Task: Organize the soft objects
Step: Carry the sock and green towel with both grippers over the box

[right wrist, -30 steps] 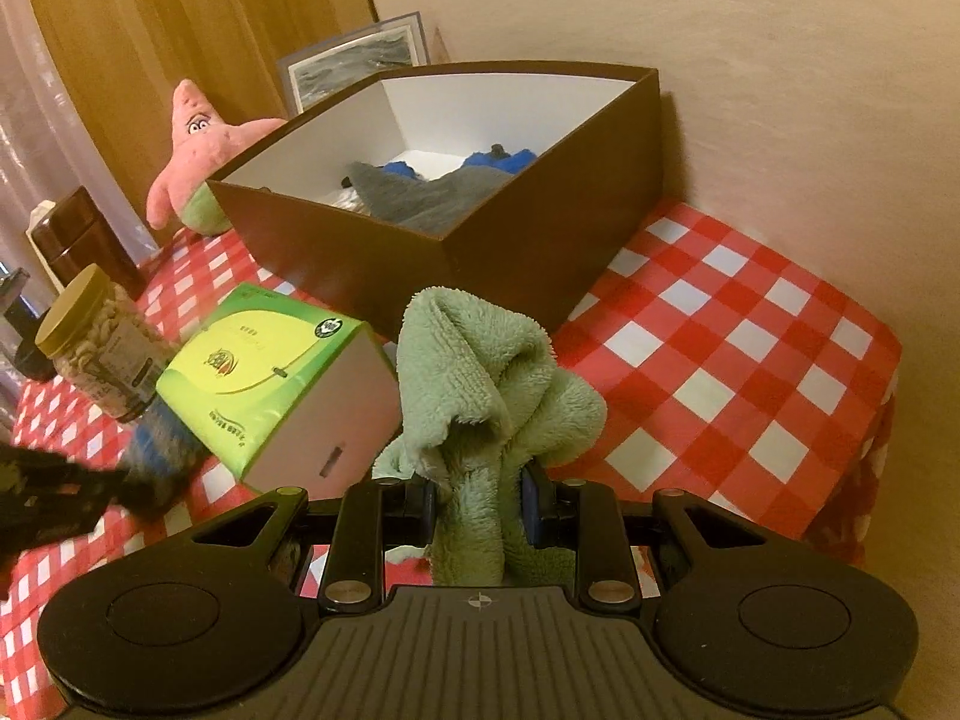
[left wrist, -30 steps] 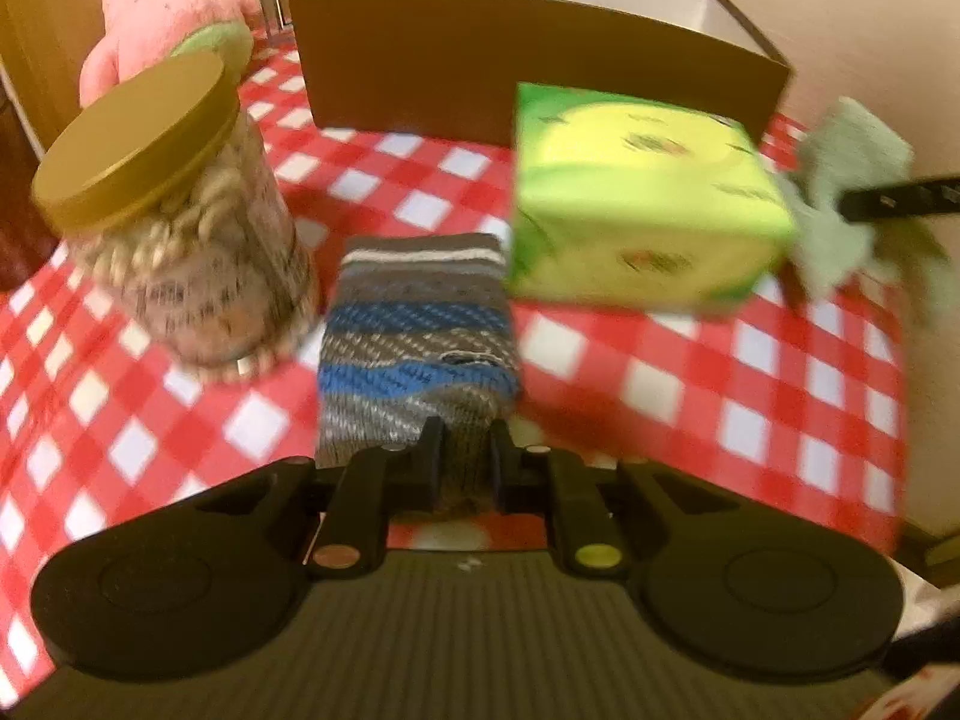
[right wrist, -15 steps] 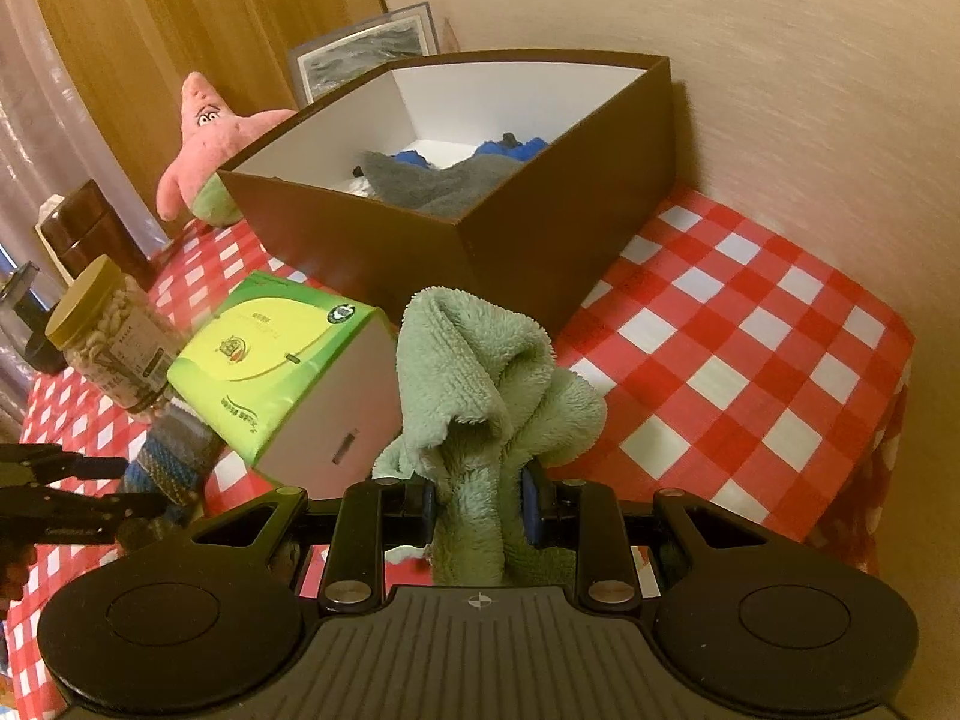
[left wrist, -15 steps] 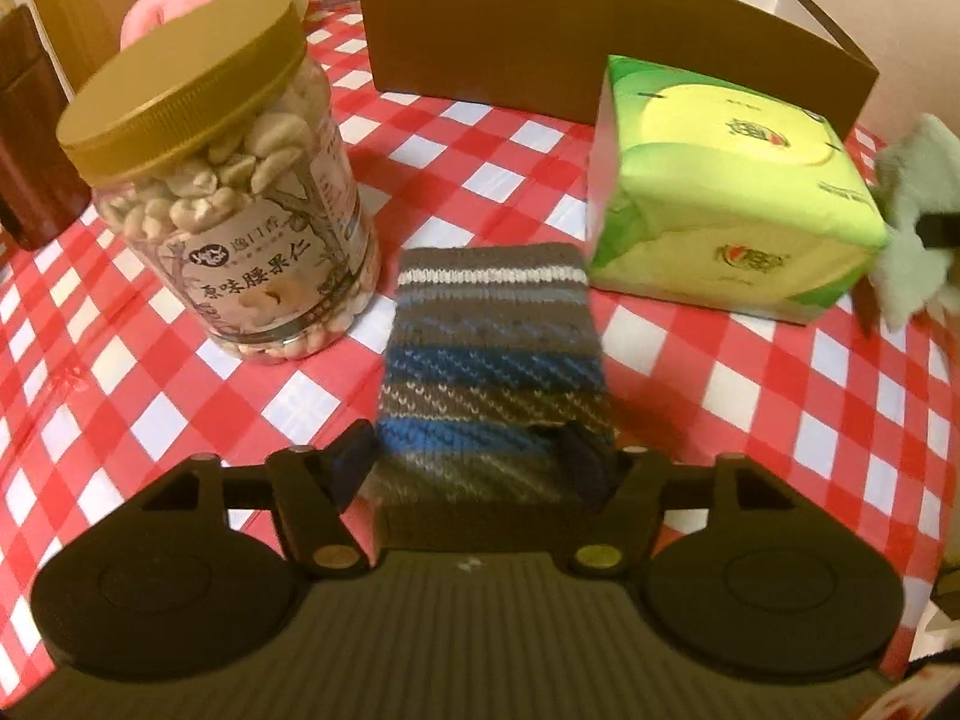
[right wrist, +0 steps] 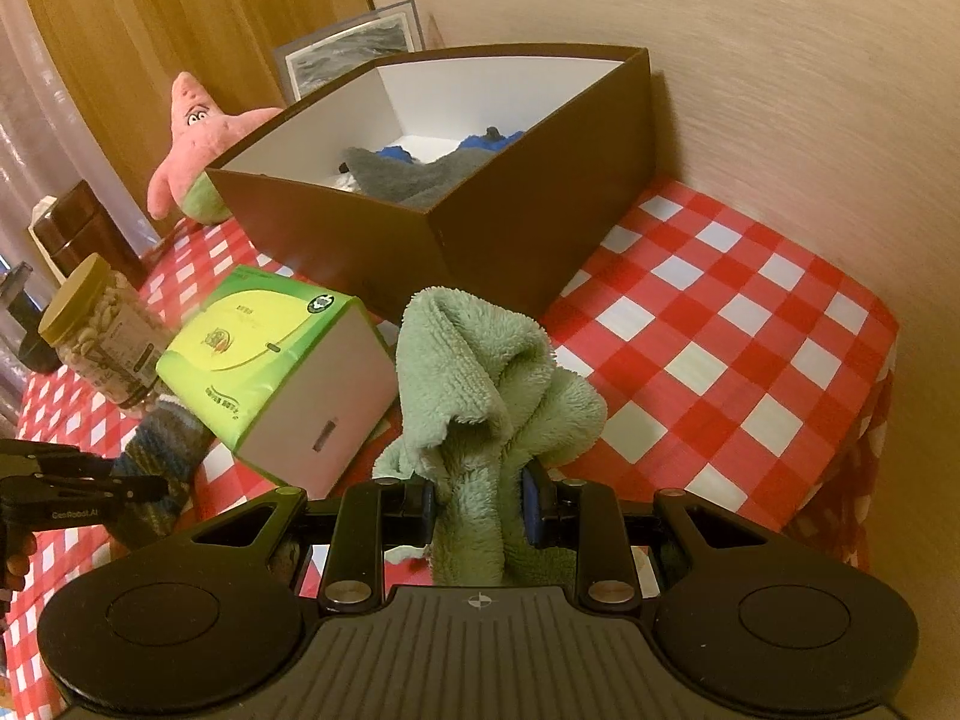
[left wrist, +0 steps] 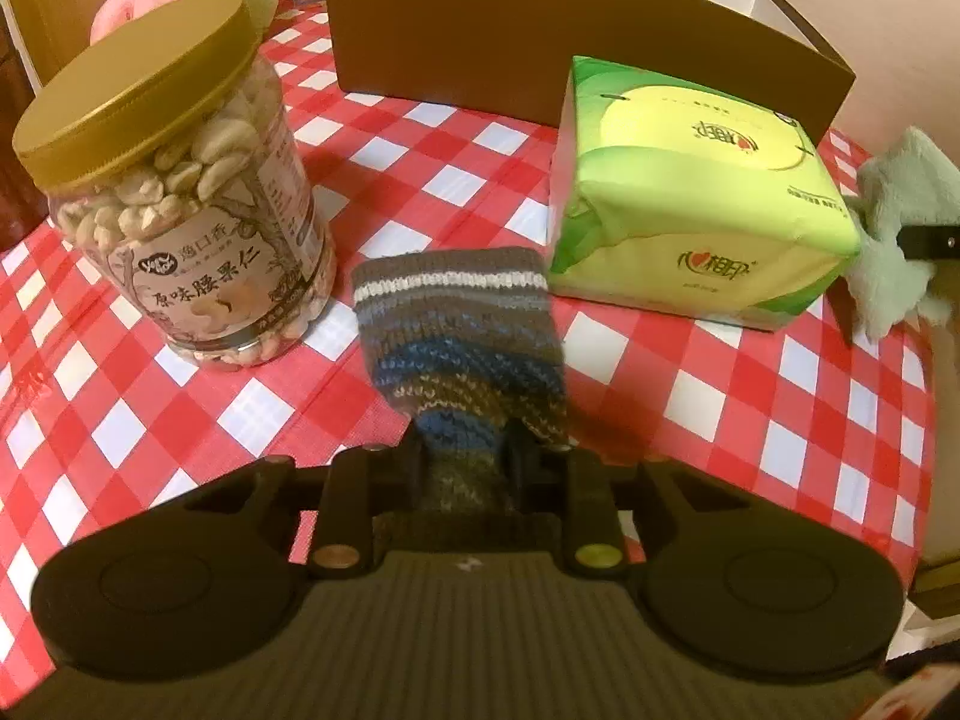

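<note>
- Red-and-white checked cloth covers the bench, which stands against a beige wall; a wooden door and a framed picture are behind it.
- Left tongs are closed on the near end of the striped knitted sock. The far end of the sock points forward between the nut jar and the tissue pack.
- Right tongs are closed on the green fleece cloth, which stands up in folds above the fingers, just in front of the brown box.
- Both things look light, soft and not fragile. I think they will bend and hang down when lifted, so a pinch through a thick fold holds better than a pinch on a thin edge.
- The knit may stretch, and a loose tail can drag. I judge that the jar, being tall, could tip if the sock brushes it.
- The brown box is open on top and already has a grey cloth and something blue inside; there seems to be free room over its near wall.
- The bench edge on the right side is near the box corner, so the cloth should go up and over, not sideways.
- A pink star plush leans beside the far left of the box, well apart from both tongs.
</note>
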### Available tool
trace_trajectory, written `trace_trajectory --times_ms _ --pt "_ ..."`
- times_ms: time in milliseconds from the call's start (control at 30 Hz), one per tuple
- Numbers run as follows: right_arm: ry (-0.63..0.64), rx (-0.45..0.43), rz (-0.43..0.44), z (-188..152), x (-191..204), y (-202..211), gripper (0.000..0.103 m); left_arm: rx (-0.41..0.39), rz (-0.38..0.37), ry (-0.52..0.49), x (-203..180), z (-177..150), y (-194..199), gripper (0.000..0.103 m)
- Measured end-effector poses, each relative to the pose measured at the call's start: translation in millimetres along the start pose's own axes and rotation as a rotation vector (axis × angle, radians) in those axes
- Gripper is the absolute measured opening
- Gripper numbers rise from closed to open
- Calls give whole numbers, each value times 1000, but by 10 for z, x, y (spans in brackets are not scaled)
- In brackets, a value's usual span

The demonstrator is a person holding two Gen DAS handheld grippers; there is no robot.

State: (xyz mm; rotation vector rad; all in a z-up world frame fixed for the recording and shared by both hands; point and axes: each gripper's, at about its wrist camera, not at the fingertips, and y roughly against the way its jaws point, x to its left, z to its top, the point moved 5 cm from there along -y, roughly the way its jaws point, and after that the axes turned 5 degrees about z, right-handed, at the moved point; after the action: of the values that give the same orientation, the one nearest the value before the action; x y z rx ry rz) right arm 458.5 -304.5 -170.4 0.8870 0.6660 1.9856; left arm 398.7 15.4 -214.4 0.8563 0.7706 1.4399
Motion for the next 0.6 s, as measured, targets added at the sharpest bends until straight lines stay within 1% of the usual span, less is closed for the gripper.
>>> trace_trajectory --times_ms 200,367,467,600 --pt "10 -11 3 29 -7 49 27 -10 24 -12 -78 9 82 20" --pt "18 -21 9 70 -27 100 27 -18 51 -19 -79 25 230 20" --pt "27 -27 17 112 -34 138 27 -48 63 -11 -75 67 392 20" --pt "49 -49 26 209 -20 243 27 -111 81 0 -56 198 660 20"
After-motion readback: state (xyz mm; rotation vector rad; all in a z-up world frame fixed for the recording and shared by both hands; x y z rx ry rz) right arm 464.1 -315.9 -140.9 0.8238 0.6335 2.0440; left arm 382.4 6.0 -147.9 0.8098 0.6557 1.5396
